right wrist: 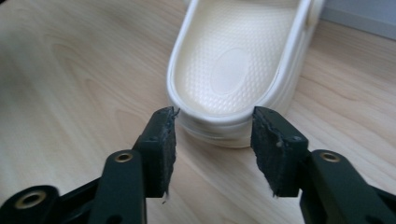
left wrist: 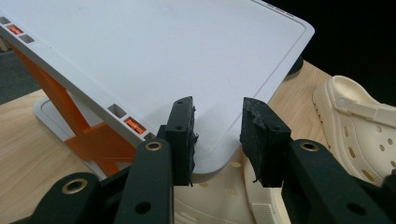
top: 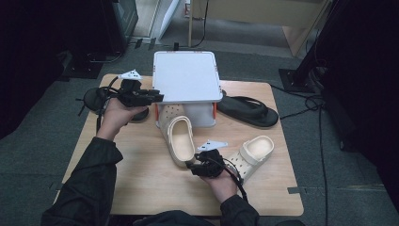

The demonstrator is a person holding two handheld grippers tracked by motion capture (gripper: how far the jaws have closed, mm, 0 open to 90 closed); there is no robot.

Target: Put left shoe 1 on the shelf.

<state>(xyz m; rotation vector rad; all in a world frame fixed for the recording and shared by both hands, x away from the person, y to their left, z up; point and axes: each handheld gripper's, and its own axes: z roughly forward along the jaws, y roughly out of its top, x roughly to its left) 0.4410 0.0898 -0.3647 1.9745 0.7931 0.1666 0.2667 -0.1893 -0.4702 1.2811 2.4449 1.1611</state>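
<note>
A white shelf rack [top: 187,75] with orange struts [left wrist: 88,140] stands at the back middle of the wooden table [top: 141,188]. A cream clog [top: 181,139] lies with its toe under the rack and its heel toward me. My left gripper [top: 157,97] hangs at the rack's near left corner. Its jaws stand apart in the left gripper view [left wrist: 218,107], with the corner of the white top [left wrist: 163,60] just beyond them and untouched. My right gripper [top: 190,165] is open at the clog's heel [right wrist: 233,126], which sits between and just ahead of the tips [right wrist: 215,114].
A second cream clog [top: 254,153] lies right of my right hand. A black sandal [top: 249,110] rests behind it by the rack's right side. Another dark shoe [top: 91,99] lies under my left hand, partly hidden. Grey floor and cables surround the table.
</note>
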